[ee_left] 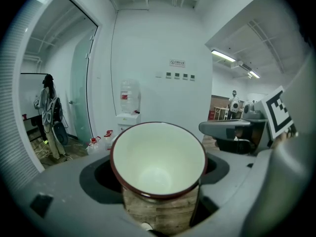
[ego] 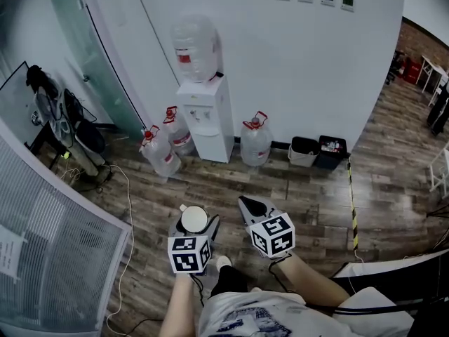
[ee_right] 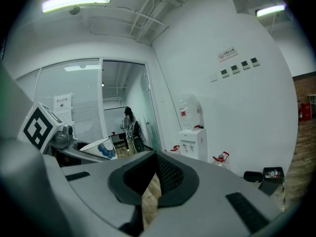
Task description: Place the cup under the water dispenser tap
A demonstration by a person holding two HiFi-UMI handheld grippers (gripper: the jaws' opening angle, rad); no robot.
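A white cup [ego: 194, 220] with a dark red rim sits upright between the jaws of my left gripper [ego: 194, 225], which is shut on it. In the left gripper view the empty cup [ee_left: 158, 159] fills the middle. The white water dispenser [ego: 205, 118], with a clear bottle [ego: 196, 46] on top, stands against the far wall, well ahead of both grippers; it appears small as the dispenser [ee_left: 127, 118] behind the cup. My right gripper [ego: 251, 206] is beside the left one, shut with nothing in it. The right gripper view also shows the dispenser [ee_right: 193, 143] and the cup [ee_right: 98, 147].
Three water jugs [ego: 160, 154] [ego: 179, 128] [ego: 255, 141] stand on the wooden floor around the dispenser. Two small bins [ego: 304, 151] [ego: 329, 152] sit to its right. A rack with bags [ego: 66, 121] stands at the left by a glass partition. Yellow-black tape [ego: 353, 206] runs across the floor.
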